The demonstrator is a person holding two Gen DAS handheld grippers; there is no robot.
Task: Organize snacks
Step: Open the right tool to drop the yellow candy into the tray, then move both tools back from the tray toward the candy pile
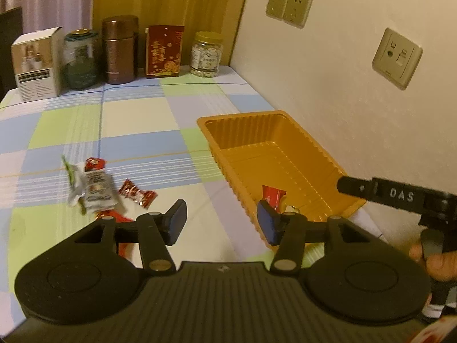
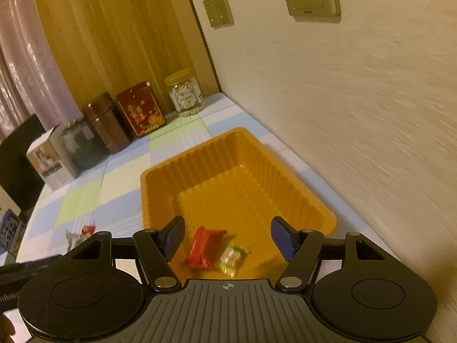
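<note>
Left wrist view. Left tongs spread apart, clamping nothing, hanging above the bench between the loose snacks and the orange tray — probably on the way to fetch another piece. Small heap of snacks on the checked cloth to the left: a silver packet with a green-edged wrapper beside it, a red wrapper just behind, a red-and-white candy near the heap, and a longer red packet partly hidden under the left finger. All well within reach, none yet sorted. Tray pushed against the wall, likely so it stays put and leaves the middle of the bench free. Red bar visible in the tray's near end behind the right pad. Right tongs seen only from the side at the tray's near corner, so cannot tell their state from here. Row of tins, jars and a white box along the far edge, out of the working area.

Right wrist view. Right tongs wide apart and holding nothing, poised over the near end of the tray — a posture that fits a drop just made or a retreat, judging from the pose alone. Red bar and a small yellow-green candy lying on the tray floor, touching or nearly so, directly between the pads. Rest of the tray bare. A few wrappers glimpsed on the cloth at left, outside the tray.

Task judged early: two pieces in, several out.
</note>
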